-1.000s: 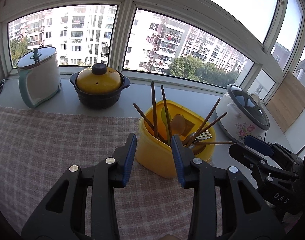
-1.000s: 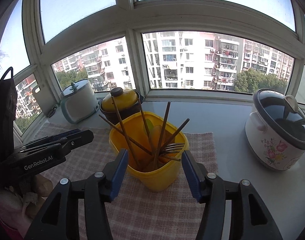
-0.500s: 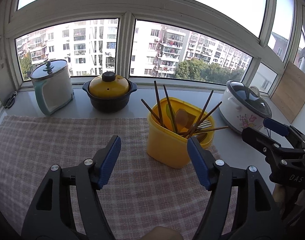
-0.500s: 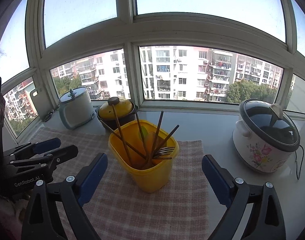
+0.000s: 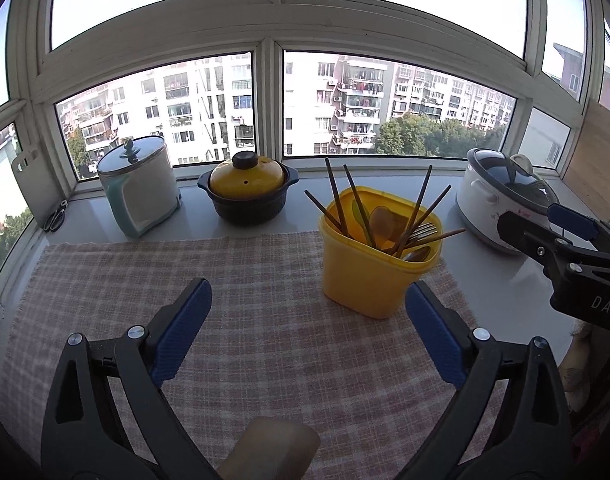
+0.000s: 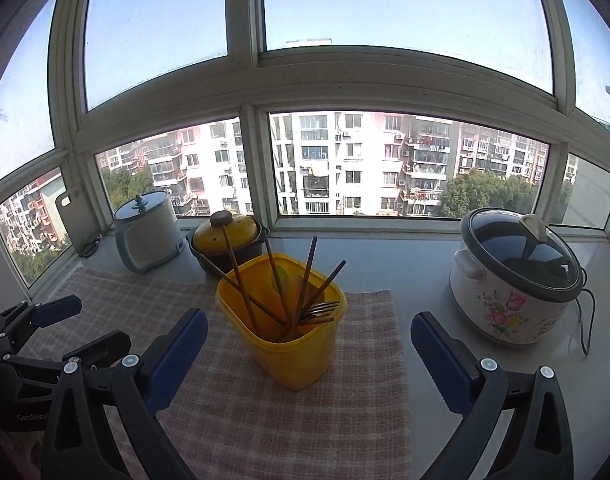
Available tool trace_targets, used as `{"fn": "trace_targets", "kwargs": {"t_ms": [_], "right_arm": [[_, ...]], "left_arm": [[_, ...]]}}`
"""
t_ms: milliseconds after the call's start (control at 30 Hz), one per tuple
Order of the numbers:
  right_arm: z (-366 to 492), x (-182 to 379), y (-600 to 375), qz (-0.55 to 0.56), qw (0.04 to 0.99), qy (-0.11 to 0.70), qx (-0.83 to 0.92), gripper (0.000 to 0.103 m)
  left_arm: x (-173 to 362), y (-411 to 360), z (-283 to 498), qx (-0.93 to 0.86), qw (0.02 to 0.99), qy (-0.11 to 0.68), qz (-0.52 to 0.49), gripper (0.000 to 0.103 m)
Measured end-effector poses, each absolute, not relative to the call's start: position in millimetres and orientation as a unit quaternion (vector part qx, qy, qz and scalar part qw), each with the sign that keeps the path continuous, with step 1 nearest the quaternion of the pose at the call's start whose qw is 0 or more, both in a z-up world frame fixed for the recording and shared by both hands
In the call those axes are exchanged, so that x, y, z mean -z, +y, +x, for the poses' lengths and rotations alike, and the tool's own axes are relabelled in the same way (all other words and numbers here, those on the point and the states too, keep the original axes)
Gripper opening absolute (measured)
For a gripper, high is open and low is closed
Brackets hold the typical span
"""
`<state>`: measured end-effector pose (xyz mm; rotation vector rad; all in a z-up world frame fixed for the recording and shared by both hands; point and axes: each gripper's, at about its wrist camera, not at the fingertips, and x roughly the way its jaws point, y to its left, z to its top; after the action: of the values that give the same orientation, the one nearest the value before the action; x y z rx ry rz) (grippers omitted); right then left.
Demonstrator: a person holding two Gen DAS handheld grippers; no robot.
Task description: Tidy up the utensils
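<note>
Tools are held wide open and empty above the near edge of the tabletop: the left tool (image 5: 307,328) and the right tool (image 6: 309,354). Just beyond them, on the checked cloth (image 5: 245,280), the yellow tub (image 6: 289,332) is seen standing upright. It lies ahead and to the right of the left tool, but nearly centred before the right one, judged the nearer. Chopsticks (image 6: 241,280) and a fork (image 6: 319,310) are fanned upward, leaning outward.
</note>
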<state>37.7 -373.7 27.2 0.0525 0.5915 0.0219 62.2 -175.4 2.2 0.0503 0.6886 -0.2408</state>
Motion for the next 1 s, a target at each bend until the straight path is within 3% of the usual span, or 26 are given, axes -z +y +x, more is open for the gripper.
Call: {"fn": "trace_targets", "kwargs": {"t_ms": [1000], "right_arm": [[44,-25,-374,0.027,0.957,0.287,0.016,0.103]], "left_arm": [[-1,-175,73,0.117,0.93,0.348,0.028,0.102]]}}
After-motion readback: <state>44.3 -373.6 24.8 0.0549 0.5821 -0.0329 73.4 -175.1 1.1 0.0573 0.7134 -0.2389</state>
